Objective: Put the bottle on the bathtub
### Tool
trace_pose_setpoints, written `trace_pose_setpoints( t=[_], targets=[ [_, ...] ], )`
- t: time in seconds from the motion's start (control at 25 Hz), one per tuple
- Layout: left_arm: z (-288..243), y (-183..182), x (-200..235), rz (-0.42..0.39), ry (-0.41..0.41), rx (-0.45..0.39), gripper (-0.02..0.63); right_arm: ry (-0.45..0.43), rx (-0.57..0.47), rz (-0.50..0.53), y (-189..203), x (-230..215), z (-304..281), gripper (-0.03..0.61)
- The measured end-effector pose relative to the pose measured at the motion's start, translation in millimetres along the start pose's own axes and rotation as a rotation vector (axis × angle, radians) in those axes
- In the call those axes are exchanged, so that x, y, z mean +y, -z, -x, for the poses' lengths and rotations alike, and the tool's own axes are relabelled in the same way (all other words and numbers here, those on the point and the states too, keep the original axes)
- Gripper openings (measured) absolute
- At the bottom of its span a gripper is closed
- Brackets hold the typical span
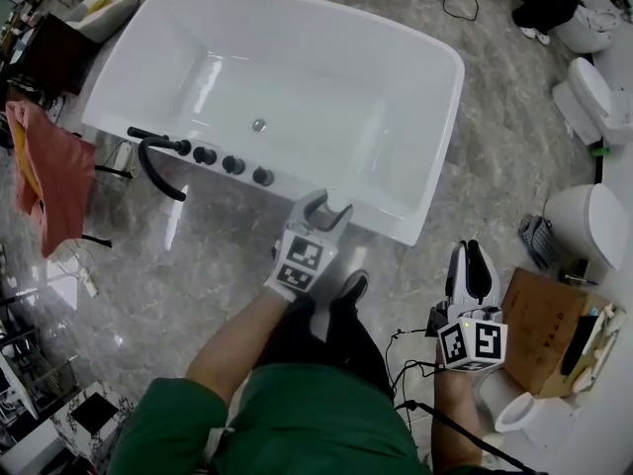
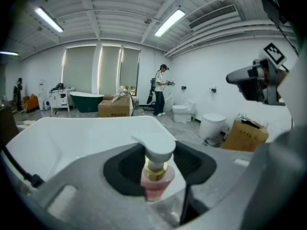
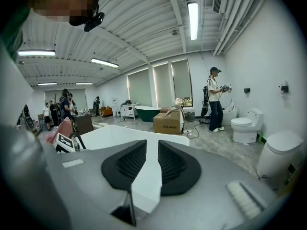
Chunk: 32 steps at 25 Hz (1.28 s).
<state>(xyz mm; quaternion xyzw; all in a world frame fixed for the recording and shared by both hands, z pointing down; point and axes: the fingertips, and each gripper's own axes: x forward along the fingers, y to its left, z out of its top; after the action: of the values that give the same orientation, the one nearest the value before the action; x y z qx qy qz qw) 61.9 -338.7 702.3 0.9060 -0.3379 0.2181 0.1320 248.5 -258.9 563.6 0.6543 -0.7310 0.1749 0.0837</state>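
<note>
A small bottle of pink liquid, with a gold collar and a white pump head, stands upright between the dark pads of my left gripper, which is shut on it. In the head view the left gripper hovers at the near rim of the white bathtub, right of the taps; the bottle itself is hard to make out there. The tub's rim lies just beyond the bottle. My right gripper hangs lower right over the floor, its jaws shut with nothing held.
A black faucet and round knobs sit on the tub's near rim to the left. A red towel hangs on a rack at left. A cardboard box and toilets stand at right. A person stands far off.
</note>
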Motion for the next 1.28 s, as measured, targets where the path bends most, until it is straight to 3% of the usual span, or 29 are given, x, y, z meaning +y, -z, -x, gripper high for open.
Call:
trace_pose_setpoints(
  t=[0.8,1.28],
  targets=[
    [-11.3,14.9,5.7,0.000,-0.021,0.072,0.183,-0.009,-0.003,-0.011,-2.1,4.5,-3.6,0.064],
    [2.0,23.5,5.5,0.027,-0.025,0.097,0.253,-0.037,-0.019,-0.007,-7.3,19.6,6.6,0.064]
  ],
)
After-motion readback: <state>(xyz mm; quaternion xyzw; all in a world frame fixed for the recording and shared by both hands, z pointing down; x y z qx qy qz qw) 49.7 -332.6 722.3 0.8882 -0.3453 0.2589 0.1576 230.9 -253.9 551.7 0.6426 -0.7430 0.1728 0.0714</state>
